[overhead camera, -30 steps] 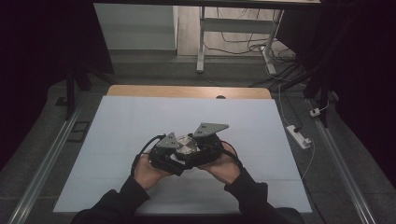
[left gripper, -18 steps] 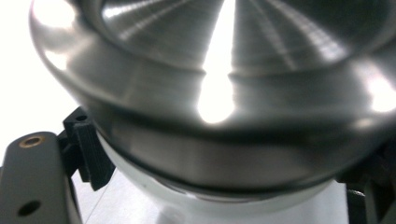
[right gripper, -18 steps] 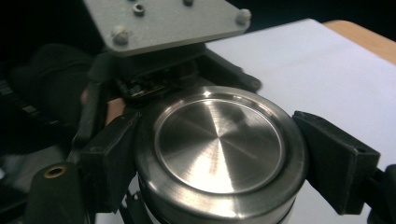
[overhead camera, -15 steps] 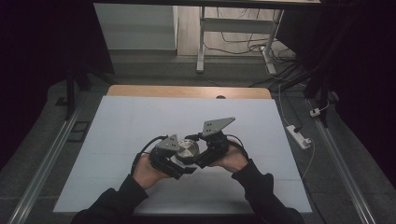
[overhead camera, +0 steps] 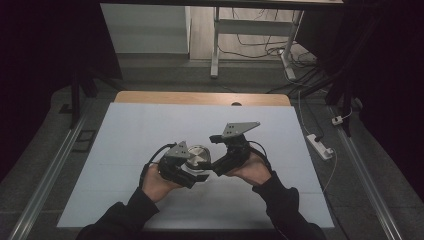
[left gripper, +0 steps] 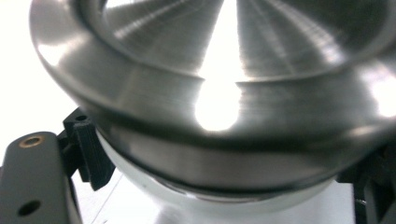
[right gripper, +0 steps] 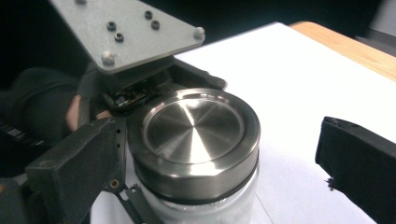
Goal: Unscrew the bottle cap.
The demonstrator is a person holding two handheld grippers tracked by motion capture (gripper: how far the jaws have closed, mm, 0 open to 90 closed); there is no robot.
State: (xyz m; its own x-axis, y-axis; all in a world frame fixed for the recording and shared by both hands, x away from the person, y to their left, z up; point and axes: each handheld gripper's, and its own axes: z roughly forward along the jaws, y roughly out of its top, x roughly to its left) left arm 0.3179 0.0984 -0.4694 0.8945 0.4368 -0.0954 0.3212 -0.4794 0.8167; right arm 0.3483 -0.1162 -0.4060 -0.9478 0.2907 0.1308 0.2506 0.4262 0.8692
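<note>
White sheeting covers the table (overhead camera: 150, 125), with a strip of bare wood along its far edge; the person's dark-sleeved forearms come in from the near side, and both hands meet a little nearer than the middle of the sheet. There stands a jar (right gripper: 201, 186) with a pale, frosted-looking body, upright on the white surface. On top of it sits a brushed steel lid (overhead camera: 198, 154), round, with a shallow recessed centre and a dark band below its rim.

The left gripper (overhead camera: 186, 172) clamps the jar's body from the person's left side, jaws pressed onto it below the lid; in the left gripper view the lid's rim looms just above the black pads. The right gripper (overhead camera: 207, 165) comes in from the person's right, its jaws having just sprung wide. In the right gripper view they flank the lid (right gripper: 194, 130): the one at the left edge stands just beside the rim, though contact cannot be told, and the one at the right is well clear. Nothing is pinched between them.
</note>
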